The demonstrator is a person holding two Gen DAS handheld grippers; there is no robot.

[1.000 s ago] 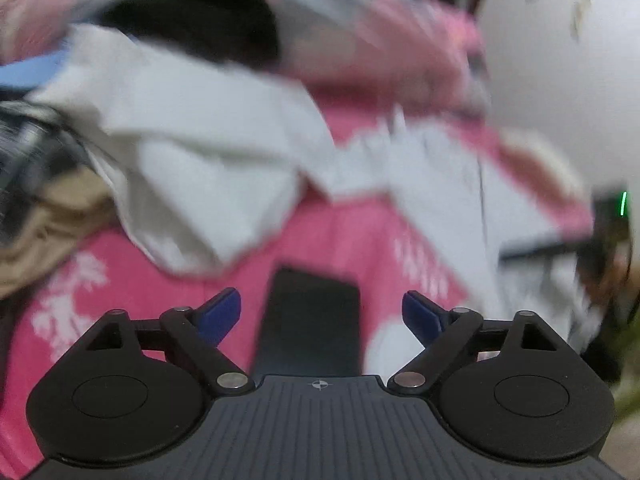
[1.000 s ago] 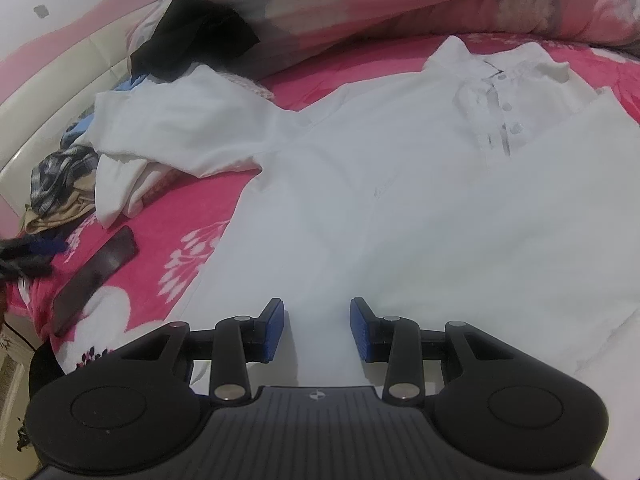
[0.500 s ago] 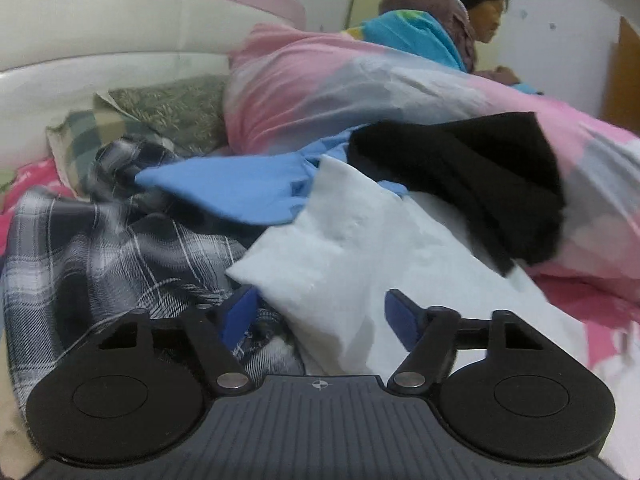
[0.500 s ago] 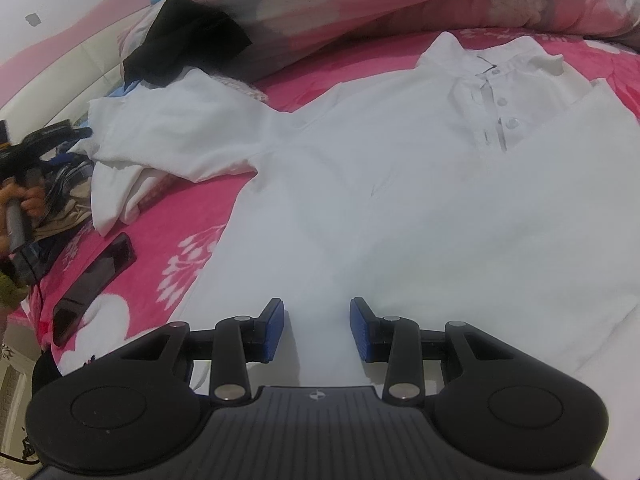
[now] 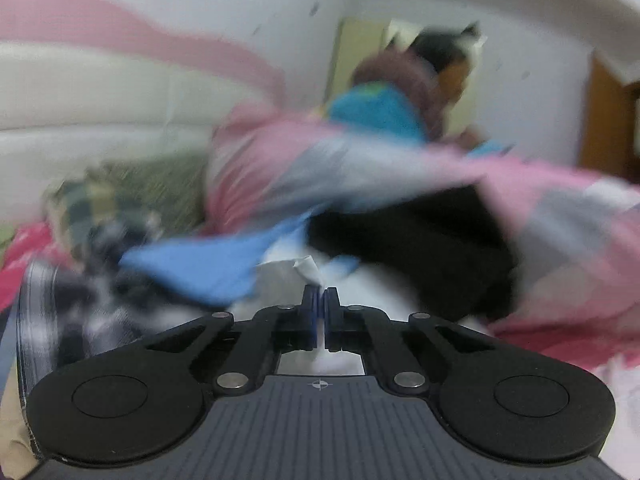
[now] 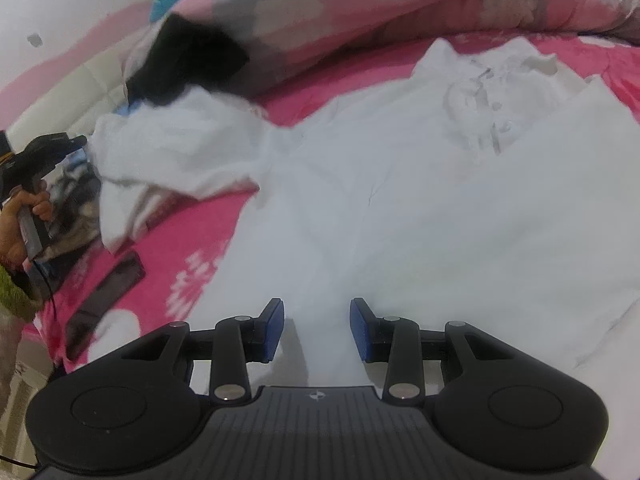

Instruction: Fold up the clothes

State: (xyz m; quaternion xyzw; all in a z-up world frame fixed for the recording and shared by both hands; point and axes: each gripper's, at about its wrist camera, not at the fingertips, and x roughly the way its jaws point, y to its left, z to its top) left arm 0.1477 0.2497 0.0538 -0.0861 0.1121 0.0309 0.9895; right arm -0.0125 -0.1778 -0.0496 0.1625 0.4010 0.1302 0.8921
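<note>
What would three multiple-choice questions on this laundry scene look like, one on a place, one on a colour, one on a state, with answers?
1. Where does the flat dark phone lie relative to the spread white button-up shirt?
A. On its collar
B. Left of it, on the pink floral bedsheet
C. Under the quilt

2. What colour are the claw finger pads?
A. Blue
B. Red
C. Yellow

3. How is the left claw?
A. Wide open
B. Out of view
C. Shut on a white cloth corner

Answers: 1 B, the phone rests on bare sheet off the shirt's left edge. 2 A, both wrist views show blue pads. 3 C, the pads nearly meet, with white fabric poking up between them.
</note>
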